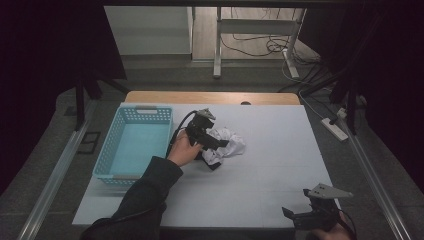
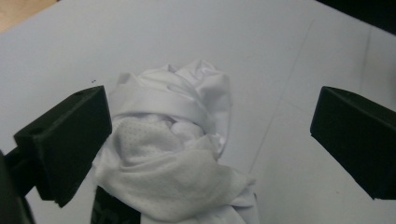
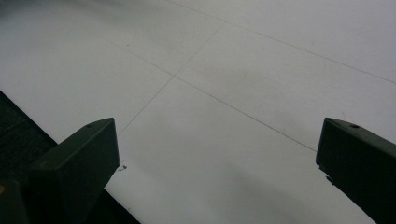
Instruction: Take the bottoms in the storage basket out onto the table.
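Cloth (image 2: 173, 149) sits bunched right betw. open jaws of left gripper (image 1: 212, 141), nearer than idle, open right gripper (image 1: 304, 214).

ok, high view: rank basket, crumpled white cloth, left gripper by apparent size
1. blue basket, clearly largest.
2. crumpled white cloth.
3. left gripper, close to the cloth in apparent size and overlapping it, so ranks 2 and 3 are unsure.

I log the crumpled white cloth bundle (image 2: 173, 154): plain white, one fold finely dotted with pinholes, a black patch beneath. Latticed light-blue plastic basket (image 1: 107, 152), pale blue inside. White table sheet (image 1: 270, 175) shows thin grey lines over a tan wooden tabletop edge (image 1: 210, 97). Both grippers' jaws black.
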Demonstrator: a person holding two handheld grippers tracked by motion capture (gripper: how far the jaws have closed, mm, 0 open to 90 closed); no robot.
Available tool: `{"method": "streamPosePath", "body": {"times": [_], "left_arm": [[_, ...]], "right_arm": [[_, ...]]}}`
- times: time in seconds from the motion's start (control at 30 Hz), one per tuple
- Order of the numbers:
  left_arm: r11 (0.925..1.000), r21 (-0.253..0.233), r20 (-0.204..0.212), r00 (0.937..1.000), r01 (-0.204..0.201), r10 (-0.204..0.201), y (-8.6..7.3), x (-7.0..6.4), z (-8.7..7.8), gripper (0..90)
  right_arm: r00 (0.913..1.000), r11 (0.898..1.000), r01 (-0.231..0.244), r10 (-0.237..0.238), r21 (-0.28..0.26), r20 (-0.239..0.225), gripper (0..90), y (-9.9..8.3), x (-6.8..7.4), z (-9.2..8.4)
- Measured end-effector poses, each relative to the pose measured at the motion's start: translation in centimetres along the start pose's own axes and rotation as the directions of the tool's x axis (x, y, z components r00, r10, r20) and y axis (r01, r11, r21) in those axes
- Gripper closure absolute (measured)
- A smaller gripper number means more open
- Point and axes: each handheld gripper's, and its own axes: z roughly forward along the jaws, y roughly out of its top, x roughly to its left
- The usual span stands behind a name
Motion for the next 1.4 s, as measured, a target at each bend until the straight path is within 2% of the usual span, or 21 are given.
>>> {"method": "streamPosePath", "body": {"times": [0.2,0.4,0.5,0.67,0.83,1.2,1.4], "left_arm": [[0.9998,-0.019,0.018,0.9998,0.002,-0.001,-0.2,0.2,-0.9,0.7],[0.9988,-0.049,0.021,0.9998,0.006,-0.005,-0.7,0.2,-1.6,0.2],[0.9989,-0.047,0.018,0.9998,0.008,-0.007,-1.0,0.2,-1.8,0.2],[0.9993,-0.036,0.004,1.0000,-0.001,0.001,-1.3,0.1,-1.9,0.0],[0.9986,-0.040,-0.014,0.9993,-0.036,0.035,-1.5,-0.4,-2.3,0.0],[0.9994,-0.033,-0.046,0.9989,-0.012,0.011,-1.8,-0.8,-3.0,0.0],[0.9992,-0.033,-0.055,0.9982,-0.025,0.023,-1.9,-1.2,-3.4,0.0]], "right_arm": [[1.0000,1.000,0.000,0.000,0.001,0.001,0.0,0.0,0.0,0.0],[1.0000,1.000,0.000,0.000,0.002,0.001,0.0,0.0,0.0,0.0],[1.0000,1.000,-0.001,0.001,0.001,0.002,0.0,0.0,0.0,0.0],[1.0000,1.000,-0.003,0.003,-0.001,0.003,0.0,0.0,0.0,0.0],[1.0000,1.000,-0.003,0.003,-0.003,0.006,0.0,0.0,0.0,0.0],[1.0000,1.000,-0.006,0.006,-0.012,0.006,0.0,0.0,0.0,-0.2],[1.0000,1.000,-0.008,0.008,-0.018,0.004,0.0,-0.1,0.0,-0.2]]}}
